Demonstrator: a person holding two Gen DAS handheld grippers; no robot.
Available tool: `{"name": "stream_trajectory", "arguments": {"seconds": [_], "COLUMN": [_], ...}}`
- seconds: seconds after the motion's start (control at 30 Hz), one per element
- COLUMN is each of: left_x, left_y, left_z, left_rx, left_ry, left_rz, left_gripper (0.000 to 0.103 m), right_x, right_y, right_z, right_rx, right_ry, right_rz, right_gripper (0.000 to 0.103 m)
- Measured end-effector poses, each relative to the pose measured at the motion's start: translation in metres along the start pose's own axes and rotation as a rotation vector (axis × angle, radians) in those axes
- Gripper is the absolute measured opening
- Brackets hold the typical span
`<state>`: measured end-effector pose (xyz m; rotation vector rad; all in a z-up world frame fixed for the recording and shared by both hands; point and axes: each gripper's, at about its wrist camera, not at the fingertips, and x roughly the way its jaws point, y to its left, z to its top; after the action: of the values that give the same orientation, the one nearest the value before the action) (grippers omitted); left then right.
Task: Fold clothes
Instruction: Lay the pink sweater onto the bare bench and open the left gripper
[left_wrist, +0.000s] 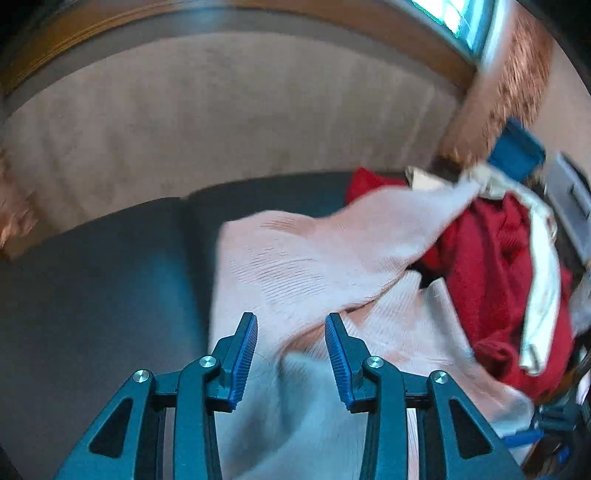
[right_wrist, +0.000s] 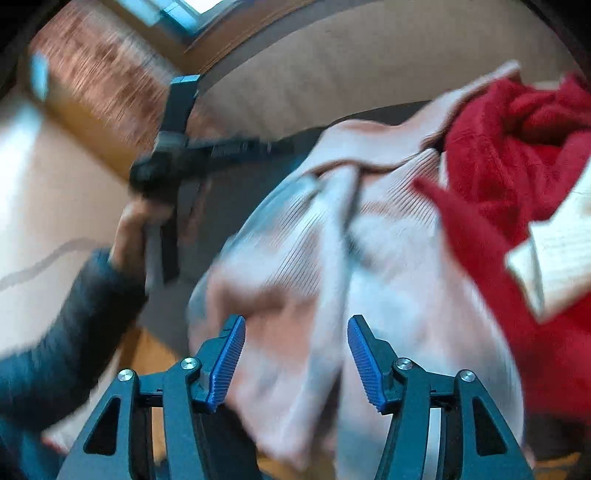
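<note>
In the left wrist view, the left gripper (left_wrist: 291, 334), dark teal with ribbed blue pads, has its jaws apart with nothing pinched between them; the pads hang just above cloth without pressing on it. Under and beyond them lies the pale pink ribbed knit garment (left_wrist: 306, 266), rumpled, spread from the bottom of the frame up toward the right, one part of it stretched out to the upper right. It rests on a dark grey upholstered seat cushion (left_wrist: 103, 280), behind which rises a beige suede-like backrest (left_wrist: 207, 122). To the right of the pink garment sits a crumpled red fleecy garment (left_wrist: 498, 273), with a cream-white strip of fabric (left_wrist: 543, 295) draped over it. A blue piece of the right gripper (left_wrist: 517, 147) shows at the upper right, blurred, near the stretched end of the pink cloth; whether it touches is not clear

In the right wrist view, the right gripper (right_wrist: 295, 332) also stands with jaws apart, wider than the other, empty, the pink garment (right_wrist: 388, 258) lying bunched below and beyond its pads. The red garment (right_wrist: 517, 155) is heaped at the right, touching the pink one, with the cream fabric (right_wrist: 561, 251) at the far right edge. At the left a hand (right_wrist: 129, 229) in a dark knit sleeve (right_wrist: 66, 332) holds the left gripper (right_wrist: 221, 151), blurred, its tips near the pink garment's upper edge
</note>
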<state>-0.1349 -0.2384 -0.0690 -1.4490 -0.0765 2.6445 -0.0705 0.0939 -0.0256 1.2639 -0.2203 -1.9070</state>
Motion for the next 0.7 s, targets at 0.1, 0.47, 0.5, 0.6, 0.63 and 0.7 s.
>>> {"name": "stream_trajectory", "arguments": {"seconds": [0.1,0.47,0.5,0.6,0.63,0.7], "left_x": [0.039,0.022,0.014,-0.009,-0.018,-0.036], "left_y": [-0.024,0.145,0.165,0.217,0.234,0.266], "left_z": [0.008,-0.047,-0.058,-0.091,-0.102,-0.122], "left_rx": [0.128,-0.352,-0.399,-0.505,-0.546,-0.638], "left_ry": [0.093,0.057,0.049,0.056,0.053,0.045], "left_rz": [0.063,0.242,0.268,0.369,0.367,0.343], "left_gripper": [0.038,0.026,0.026,0.026,0.026,0.026], "right_x": [0.032,0.109,0.119,0.151,0.166,0.206], "right_y": [-0.025,-0.042,-0.033,-0.010,-0.002,0.021], "right_z": [0.017,0.050,0.059,0.082,0.087,0.097], "right_rx": [0.092,0.148,0.109,0.021,-0.004,-0.105], "right_ry": [-0.008,0.014,0.016,0.025,0.032,0.036], "right_rz": [0.009,0.080,0.081,0.081,0.081,0.054], "right_gripper": [0.060,0.075,0.080,0.090,0.091,0.092]}}
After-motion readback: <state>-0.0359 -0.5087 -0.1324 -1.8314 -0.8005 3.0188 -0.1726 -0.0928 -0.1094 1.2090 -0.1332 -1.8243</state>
